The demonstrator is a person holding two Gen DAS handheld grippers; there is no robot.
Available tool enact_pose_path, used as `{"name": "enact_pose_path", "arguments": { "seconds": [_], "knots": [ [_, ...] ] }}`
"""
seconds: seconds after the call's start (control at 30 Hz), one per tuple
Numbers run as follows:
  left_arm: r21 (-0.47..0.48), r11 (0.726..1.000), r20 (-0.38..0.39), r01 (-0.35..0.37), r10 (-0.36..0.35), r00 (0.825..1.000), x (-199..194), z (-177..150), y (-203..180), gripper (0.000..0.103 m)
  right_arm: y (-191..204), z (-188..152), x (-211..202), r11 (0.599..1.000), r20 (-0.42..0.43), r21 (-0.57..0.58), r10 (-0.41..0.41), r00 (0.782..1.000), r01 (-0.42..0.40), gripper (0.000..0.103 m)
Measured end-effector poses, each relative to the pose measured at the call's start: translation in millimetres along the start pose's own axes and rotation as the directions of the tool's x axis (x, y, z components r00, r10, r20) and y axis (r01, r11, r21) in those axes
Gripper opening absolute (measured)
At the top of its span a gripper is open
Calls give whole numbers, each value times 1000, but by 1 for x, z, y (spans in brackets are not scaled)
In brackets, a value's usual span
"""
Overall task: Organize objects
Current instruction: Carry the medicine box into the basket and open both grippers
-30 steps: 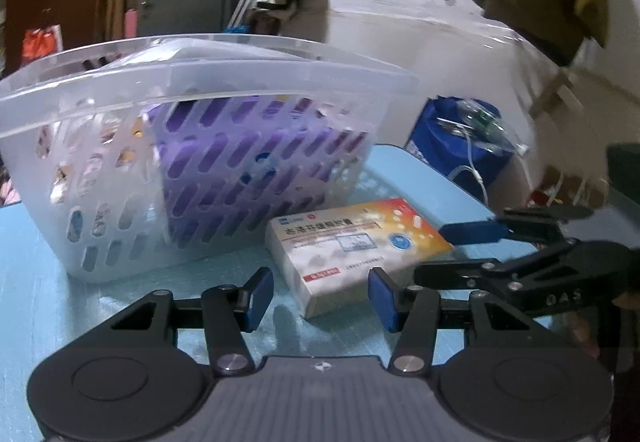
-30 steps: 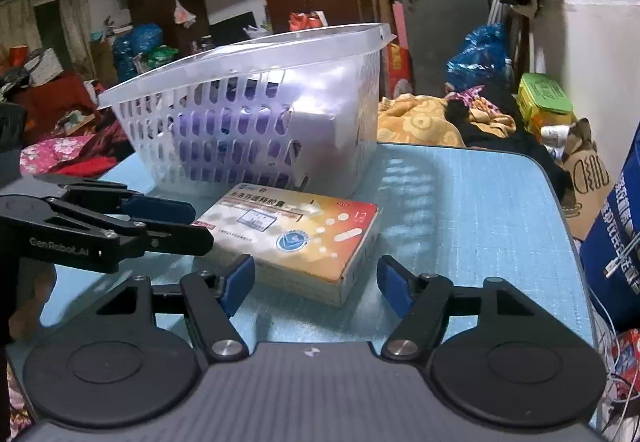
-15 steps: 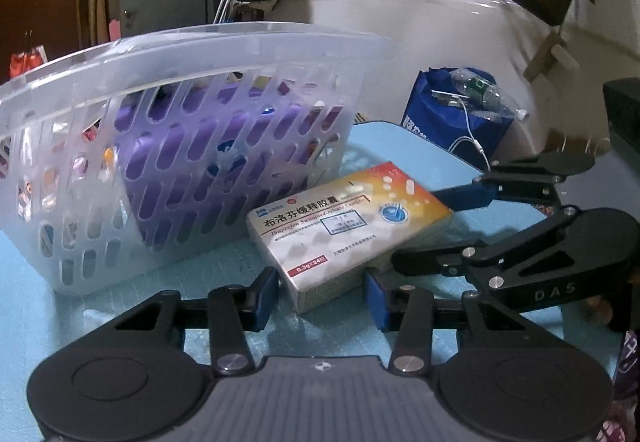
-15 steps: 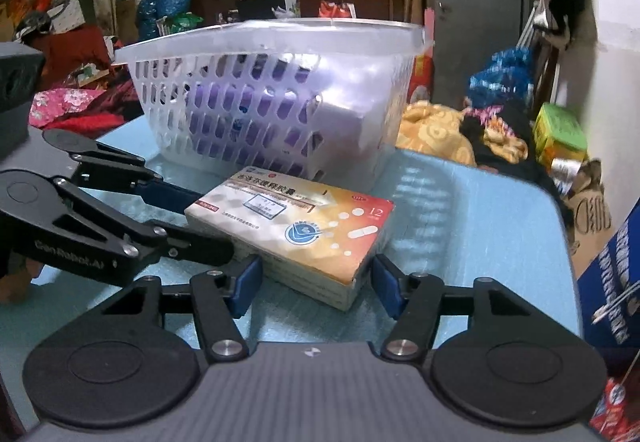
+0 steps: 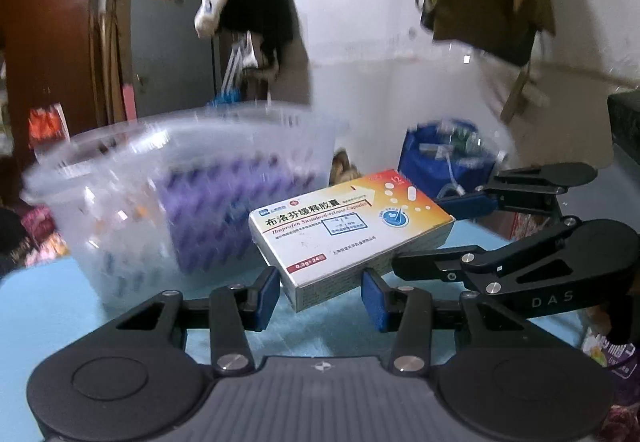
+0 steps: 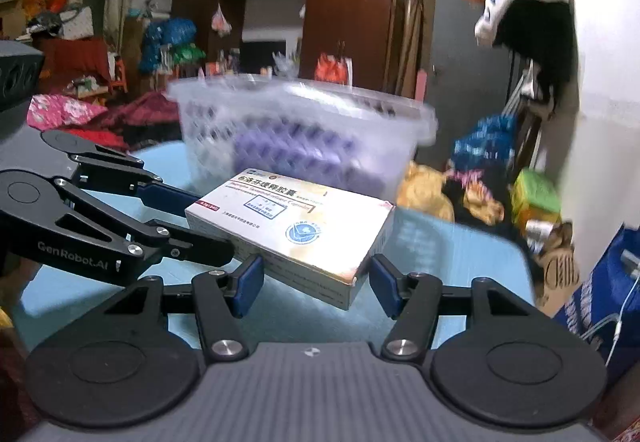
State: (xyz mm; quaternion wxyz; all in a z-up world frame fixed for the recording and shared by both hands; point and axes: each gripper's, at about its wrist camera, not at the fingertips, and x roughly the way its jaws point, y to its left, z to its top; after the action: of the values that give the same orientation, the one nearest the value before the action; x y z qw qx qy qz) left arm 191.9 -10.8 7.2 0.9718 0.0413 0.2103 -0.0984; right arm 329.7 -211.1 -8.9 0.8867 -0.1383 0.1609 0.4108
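Though mostly covered, pale blue table [image 5: 48, 302] across the lower band of both views. On it, at middle left of the left wrist view, white slotted plastic basket [image 5: 120, 202], blurred, with a purple pack [image 5: 200, 210] already inside, so part of the organizing looks done.

Left to do, by the look of it: getting the ibuprofen capsule box [image 5: 344, 230] into that basket. Box at frame centre in both views, in front of the basket and outside it, seemingly raised off the table rather than lying flat on it, though not certain. Printed face up. Long axis running from lower left to upper right in the left wrist view, and from upper left to lower right in the right wrist view; one short end toward each claw.

Left claw [image 5: 318, 294]: fingers spread, box's near corner between the blue pads, narrow gaps visible either side. Right claw [image 6: 316, 286]: likewise spread around the opposite end. Cannot tell for either whether the pads actually press on the box.
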Motion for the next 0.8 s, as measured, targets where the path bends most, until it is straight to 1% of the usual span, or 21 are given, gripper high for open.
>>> {"name": "enact_pose_path", "arguments": {
  "seconds": [0.17,0.27,0.37,0.5,0.57,0.6,0.7,0.8],
  "knots": [
    [32,999,110,-39,35,993,-42,25,5,49,22,30,-24,999,94,-33,-13,995,17,61],
    [40,998,157,-57,50,986,-53,49,18,49,26,57,-23,999,127,-49,-12,992,19,61],
    [47,996,182,-79,69,981,-53,74,36,49,22,85,-10,999,148,-49,-2,989,9,61],
    [14,996,194,-83,78,978,-39,98,69,48,12,116,19,999,152,-33,17,988,-12,61],
    [-9,996,186,-84,84,979,-27,105,86,48,7,126,33,1000,145,-17,24,989,-21,60],
    [-16,996,175,-88,90,980,-19,107,95,47,6,132,46,1000,137,-19,22,990,-19,60],
    [-35,994,143,-103,107,984,2,108,114,47,8,135,72,999,103,-31,12,995,-9,59],
    [-59,992,130,-109,116,985,18,104,127,46,9,132,93,999,73,-36,5,997,-2,59]
  ]
}}
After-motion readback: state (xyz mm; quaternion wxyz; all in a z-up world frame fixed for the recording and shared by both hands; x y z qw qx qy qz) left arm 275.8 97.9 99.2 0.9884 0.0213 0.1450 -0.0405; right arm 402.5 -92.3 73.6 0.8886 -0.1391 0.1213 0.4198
